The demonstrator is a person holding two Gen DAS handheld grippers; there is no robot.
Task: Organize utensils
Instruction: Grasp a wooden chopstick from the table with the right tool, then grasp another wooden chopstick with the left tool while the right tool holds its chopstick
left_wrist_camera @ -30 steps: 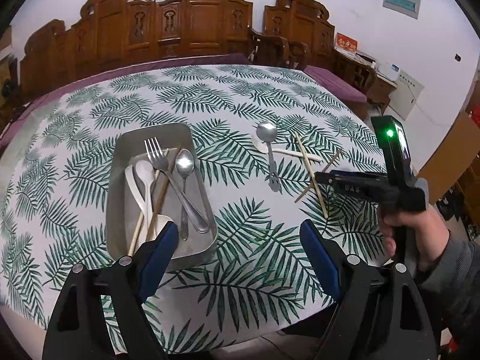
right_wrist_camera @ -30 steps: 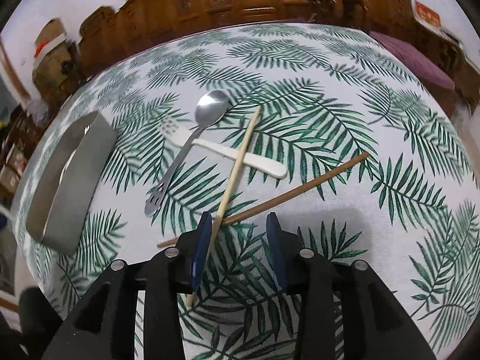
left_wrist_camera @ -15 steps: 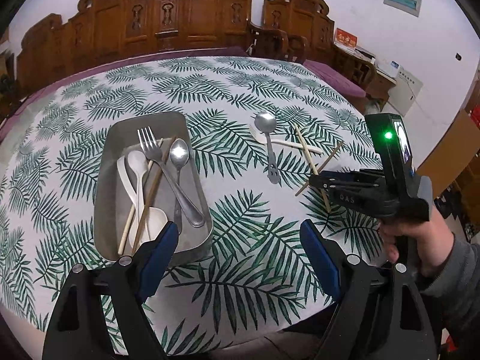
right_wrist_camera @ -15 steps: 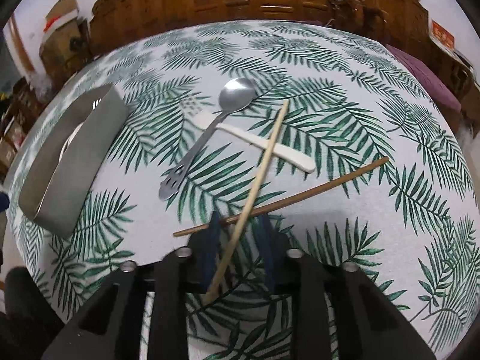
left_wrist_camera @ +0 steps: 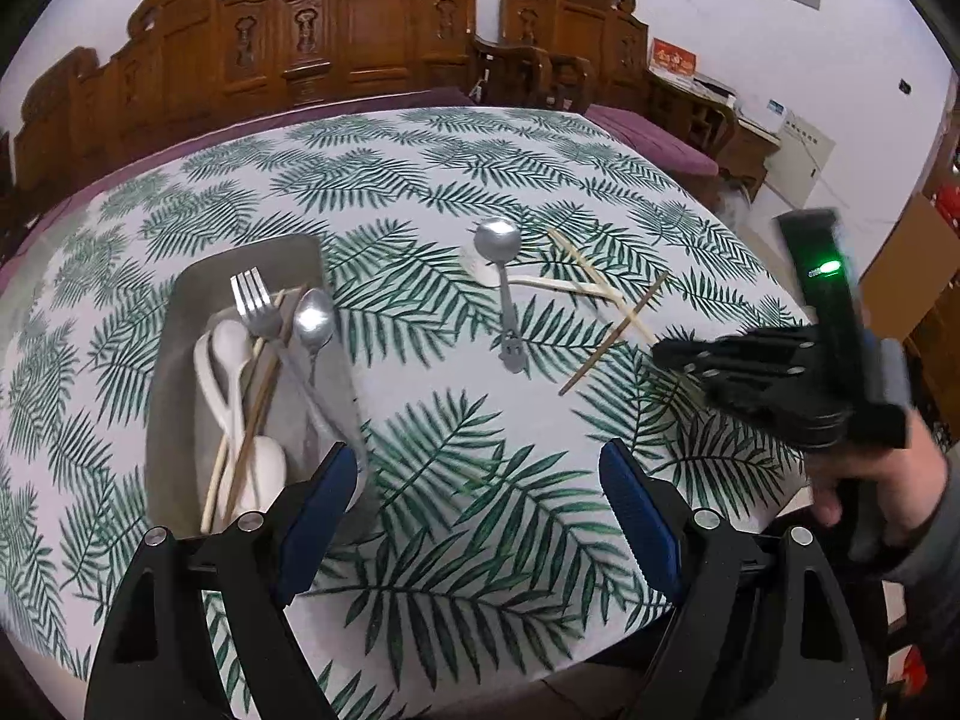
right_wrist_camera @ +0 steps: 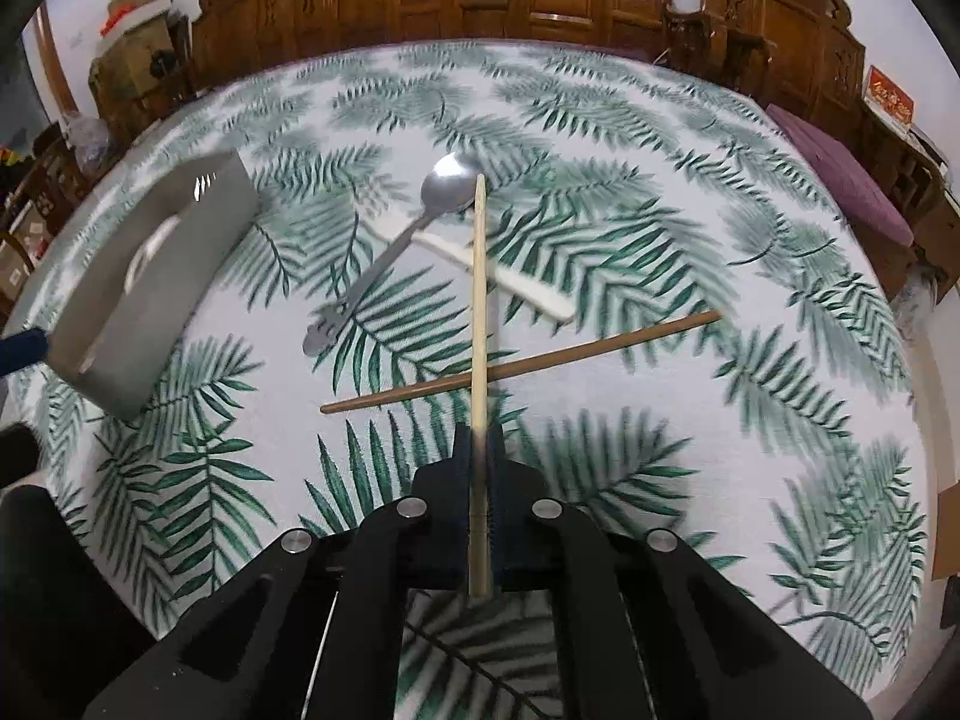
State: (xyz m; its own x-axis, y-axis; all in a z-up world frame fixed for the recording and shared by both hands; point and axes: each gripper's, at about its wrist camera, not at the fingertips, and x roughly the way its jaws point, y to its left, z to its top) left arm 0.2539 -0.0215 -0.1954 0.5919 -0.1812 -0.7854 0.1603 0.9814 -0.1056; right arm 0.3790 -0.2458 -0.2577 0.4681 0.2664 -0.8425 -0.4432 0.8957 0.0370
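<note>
My right gripper [right_wrist_camera: 479, 450] is shut on a light wooden chopstick [right_wrist_camera: 479, 300] and holds it above the table, pointing away. Under it lie a dark brown chopstick [right_wrist_camera: 528, 363], a white plastic spoon [right_wrist_camera: 516, 282] and a steel spoon [right_wrist_camera: 444, 189]. In the left wrist view the right gripper [left_wrist_camera: 666, 354] hovers at the right by those utensils [left_wrist_camera: 510, 294]. My left gripper [left_wrist_camera: 480, 486] is open and empty over the near table, just right of a grey tray [left_wrist_camera: 180, 324] holding a fork [left_wrist_camera: 255, 303], spoons and chopsticks.
The round table has a palm-leaf cloth [left_wrist_camera: 420, 180]. Carved wooden chairs [left_wrist_camera: 372, 30] line the far side. A purple bench [left_wrist_camera: 654, 138] stands at the right. The table's near edge is just below my left gripper.
My right gripper closed on the light chopstick and lifted it off the table; it now points straight ahead. The left gripper drifted slightly, staying open.
</note>
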